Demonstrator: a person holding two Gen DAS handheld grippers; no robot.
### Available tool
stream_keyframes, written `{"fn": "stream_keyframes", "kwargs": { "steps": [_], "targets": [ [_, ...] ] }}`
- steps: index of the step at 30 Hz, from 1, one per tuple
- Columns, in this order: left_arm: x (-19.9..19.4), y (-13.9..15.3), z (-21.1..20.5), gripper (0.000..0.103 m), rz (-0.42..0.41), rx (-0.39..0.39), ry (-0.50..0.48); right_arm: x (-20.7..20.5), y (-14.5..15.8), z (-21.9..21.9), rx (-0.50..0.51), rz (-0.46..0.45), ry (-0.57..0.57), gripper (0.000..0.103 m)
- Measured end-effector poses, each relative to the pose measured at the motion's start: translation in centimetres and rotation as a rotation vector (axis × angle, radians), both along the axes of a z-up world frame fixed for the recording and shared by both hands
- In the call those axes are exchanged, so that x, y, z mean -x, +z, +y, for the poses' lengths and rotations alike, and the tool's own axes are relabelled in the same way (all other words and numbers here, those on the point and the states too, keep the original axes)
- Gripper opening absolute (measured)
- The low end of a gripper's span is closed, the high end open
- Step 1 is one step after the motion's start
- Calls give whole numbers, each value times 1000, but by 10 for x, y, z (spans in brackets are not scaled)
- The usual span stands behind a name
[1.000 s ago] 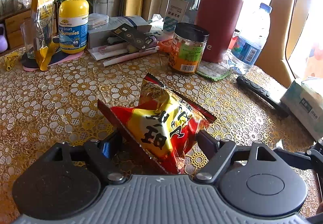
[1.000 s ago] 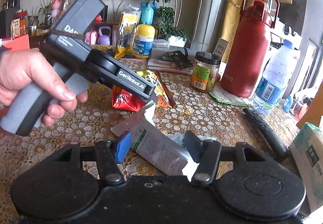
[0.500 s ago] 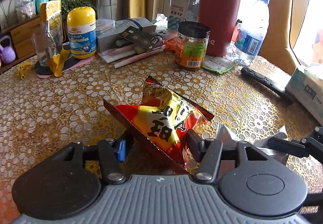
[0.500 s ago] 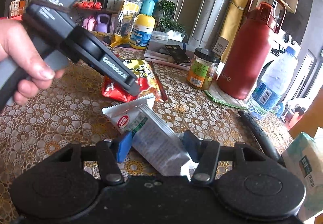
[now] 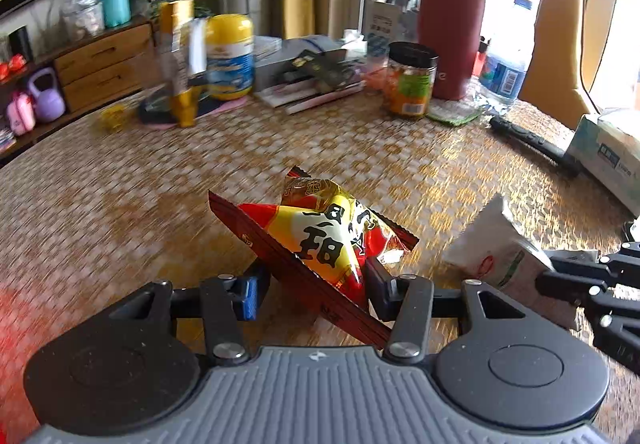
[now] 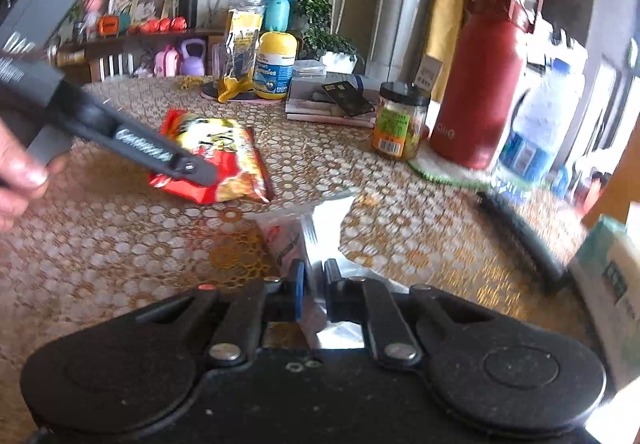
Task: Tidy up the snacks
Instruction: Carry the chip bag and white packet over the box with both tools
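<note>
A red and yellow snack bag (image 5: pixel 328 236) sits between the fingers of my left gripper (image 5: pixel 312 286), which is narrowed onto it; the bag is tilted and looks raised off the table. The bag also shows in the right wrist view (image 6: pixel 216 156), under the left gripper's body (image 6: pixel 140 148). My right gripper (image 6: pixel 314 284) is shut on a white and silver snack packet (image 6: pixel 308 232). In the left wrist view that packet (image 5: pixel 496 248) is at the right, held by the right gripper (image 5: pixel 560 272).
The table has a gold lace-pattern cloth (image 5: pixel 120 204). At the back stand a red flask (image 5: pixel 452 12), a jar (image 5: pixel 410 84), a yellow gummies bottle (image 5: pixel 230 56), a yellow pouch (image 5: pixel 178 60) and papers (image 5: pixel 308 80). A black remote (image 5: pixel 532 144) and tissue box (image 5: pixel 612 152) lie right.
My right gripper has closed tight on the white packet and lifted it. My left gripper has narrowed on the red and yellow bag and pulled back, raising it.
</note>
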State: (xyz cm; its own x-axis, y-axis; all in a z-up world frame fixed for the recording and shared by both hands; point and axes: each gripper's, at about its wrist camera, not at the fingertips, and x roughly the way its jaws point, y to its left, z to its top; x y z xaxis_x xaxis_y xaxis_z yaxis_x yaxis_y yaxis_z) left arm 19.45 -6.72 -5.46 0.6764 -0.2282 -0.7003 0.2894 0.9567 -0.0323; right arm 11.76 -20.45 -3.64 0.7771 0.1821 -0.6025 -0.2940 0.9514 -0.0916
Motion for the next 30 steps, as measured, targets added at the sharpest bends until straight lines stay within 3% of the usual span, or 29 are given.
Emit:
{"fn": "stream_keyframes", "kwargs": {
  "steps": [7, 14, 23, 30],
  "targets": [
    [51, 4, 38, 50, -3, 12, 48, 28, 4, 1, -158, 55, -47, 7],
    [101, 14, 71, 50, -21, 33, 80, 58, 6, 19, -242, 79, -69, 6],
    [141, 46, 111, 50, -84, 54, 113, 88, 15, 61, -236, 65, -9, 6],
    [158, 77, 154, 50, -151, 49, 177, 92, 43, 94, -229, 5, 46, 6]
  ]
}}
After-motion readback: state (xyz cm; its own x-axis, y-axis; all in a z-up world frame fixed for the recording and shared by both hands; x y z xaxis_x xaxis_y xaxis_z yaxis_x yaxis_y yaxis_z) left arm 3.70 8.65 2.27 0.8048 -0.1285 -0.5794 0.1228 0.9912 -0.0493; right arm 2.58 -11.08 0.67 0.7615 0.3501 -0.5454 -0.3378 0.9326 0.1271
